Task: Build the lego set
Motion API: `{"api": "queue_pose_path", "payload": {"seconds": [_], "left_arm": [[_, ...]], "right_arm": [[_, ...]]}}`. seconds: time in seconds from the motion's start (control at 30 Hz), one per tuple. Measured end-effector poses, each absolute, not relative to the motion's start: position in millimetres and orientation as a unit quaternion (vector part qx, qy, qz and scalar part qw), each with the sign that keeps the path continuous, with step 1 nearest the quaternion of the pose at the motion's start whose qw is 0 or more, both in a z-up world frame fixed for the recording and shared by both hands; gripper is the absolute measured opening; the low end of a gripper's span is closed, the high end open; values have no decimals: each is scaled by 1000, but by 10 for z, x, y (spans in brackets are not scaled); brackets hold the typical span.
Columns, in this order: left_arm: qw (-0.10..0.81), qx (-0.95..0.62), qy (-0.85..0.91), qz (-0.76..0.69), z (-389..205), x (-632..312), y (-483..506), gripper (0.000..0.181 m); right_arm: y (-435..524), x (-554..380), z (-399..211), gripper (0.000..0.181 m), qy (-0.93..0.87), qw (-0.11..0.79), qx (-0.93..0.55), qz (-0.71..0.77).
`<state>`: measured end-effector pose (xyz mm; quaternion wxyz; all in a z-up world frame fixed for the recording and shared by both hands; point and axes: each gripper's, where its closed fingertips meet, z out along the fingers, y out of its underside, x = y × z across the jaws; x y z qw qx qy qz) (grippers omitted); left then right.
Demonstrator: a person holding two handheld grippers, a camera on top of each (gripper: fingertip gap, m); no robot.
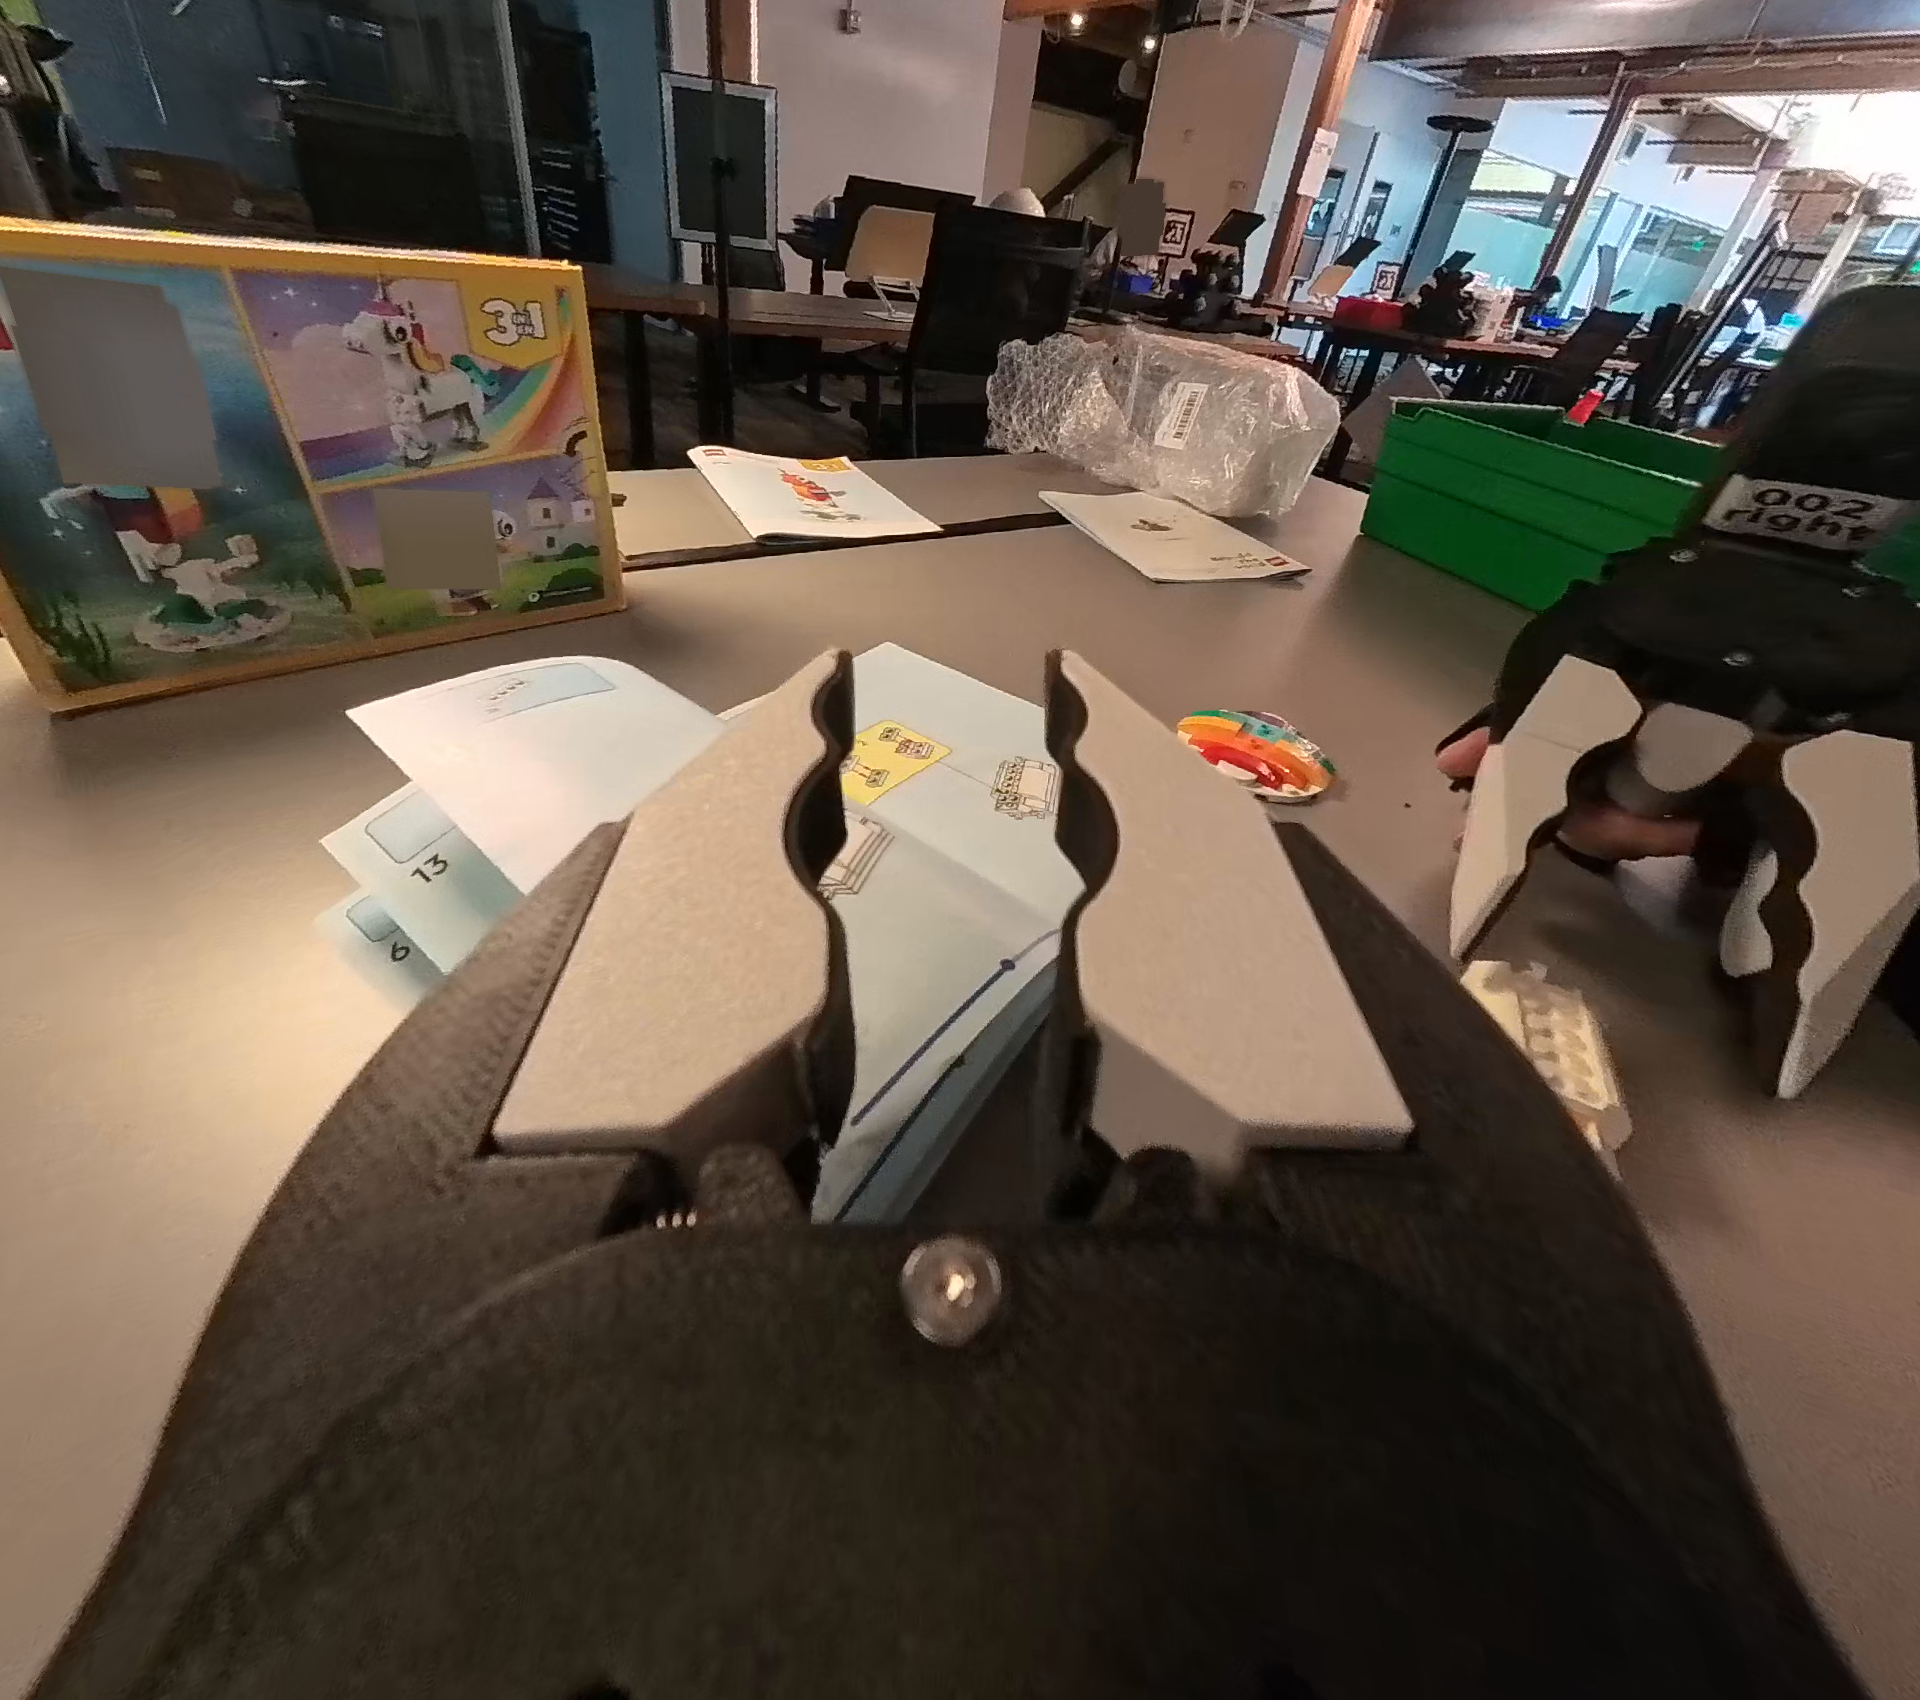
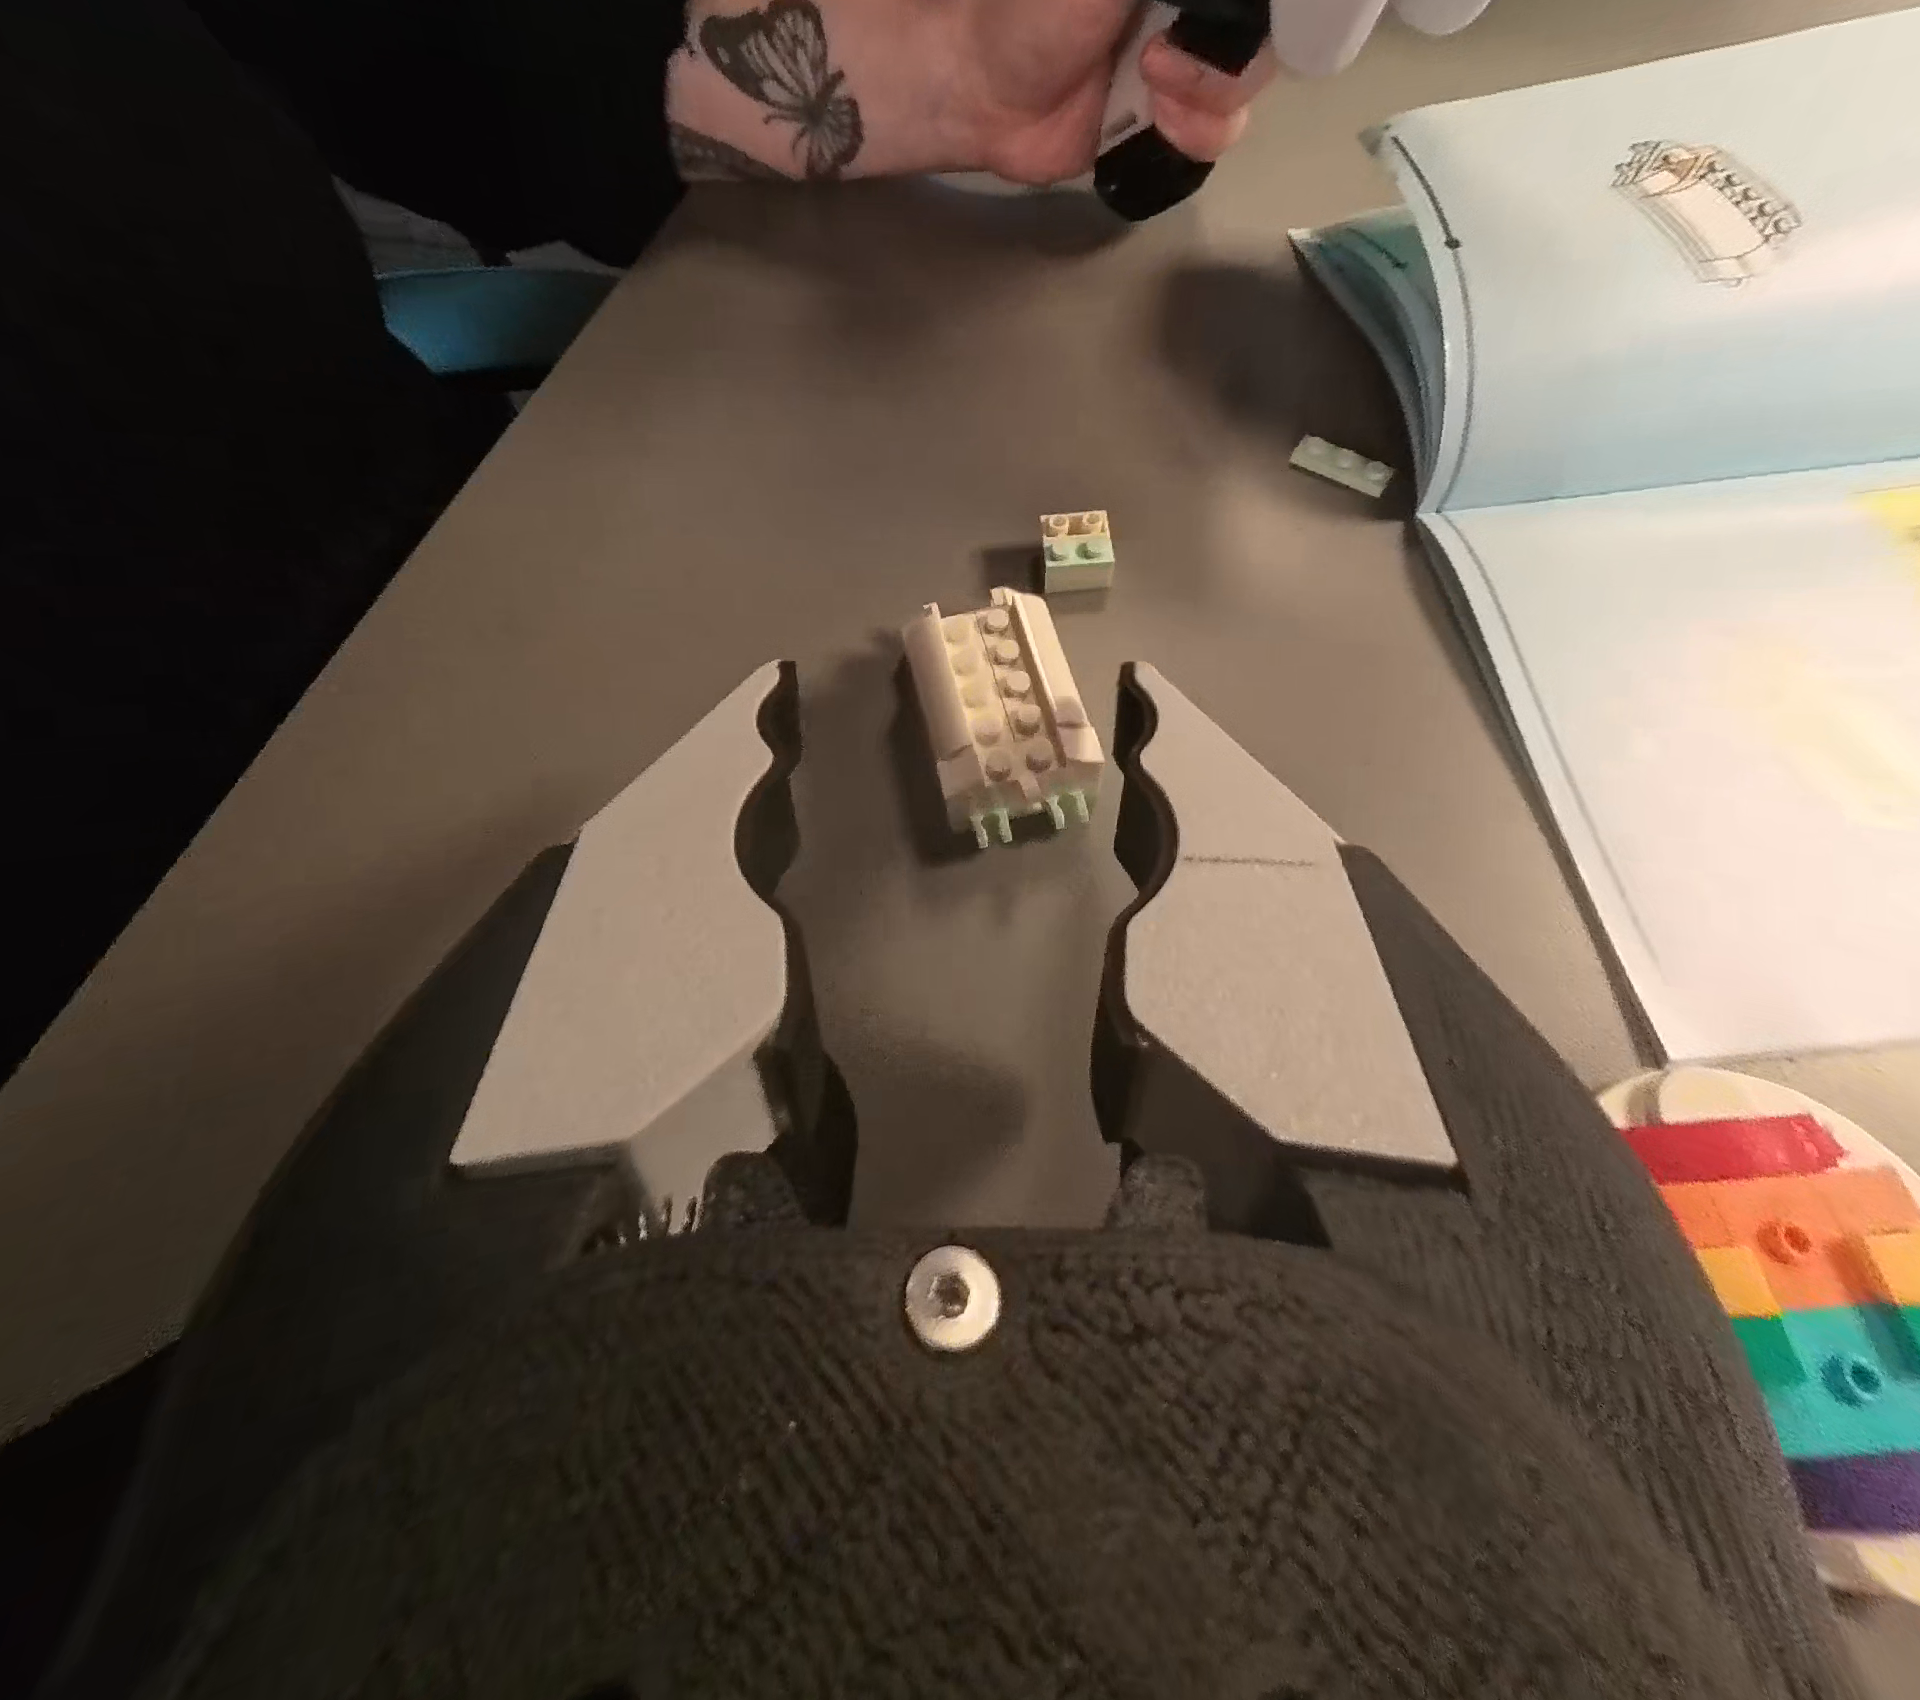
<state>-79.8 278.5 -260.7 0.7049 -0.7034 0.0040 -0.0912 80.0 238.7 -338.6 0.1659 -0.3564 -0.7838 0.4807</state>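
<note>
A white brick assembly (image 2: 997, 715) with pale green pieces at its near end lies on the grey table (image 2: 727, 455). My right gripper (image 2: 958, 674) is open and empty, one finger on each side of the assembly, just above it. A small pale green brick (image 2: 1081, 554) and a thin pale green plate (image 2: 1340, 466) lie just beyond. My left gripper (image 1: 948, 674) is open and empty above the open instruction booklet (image 1: 935, 902). In the left wrist view the right gripper (image 1: 1621, 1016) stands at the right over the white assembly (image 1: 1548, 1048).
A round rainbow-coloured build (image 1: 1257, 751) lies right of the booklet and also shows in the right wrist view (image 2: 1787, 1287). The set's box (image 1: 301, 455) stands at the back left. Two more booklets (image 1: 810, 497), a bubble-wrap bag (image 1: 1164, 414) and a green bin (image 1: 1538, 497) sit farther back. A person's hand (image 2: 987, 50) holds the left gripper's handle. The small pale green brick (image 2: 1081, 554) is about 5 centimeters from my right fingertips and 15 centimeters from my left. My right tips are roughly 10 centimeters from the thin pale green plate (image 2: 1340, 466).
</note>
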Motion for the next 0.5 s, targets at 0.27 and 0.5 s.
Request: {"api": "queue_pose_path", "payload": {"seconds": [0.27,0.5], "left_arm": [[704,-705,6,-86,-2625,-796,2782,35],[702,-707,4,-85,-2650,-816,2789,35]], "right_arm": [[2411,722,-3473,57,-802,152,-351,459],[2397,728,-3498,47,-810,146,-343,452]]}}
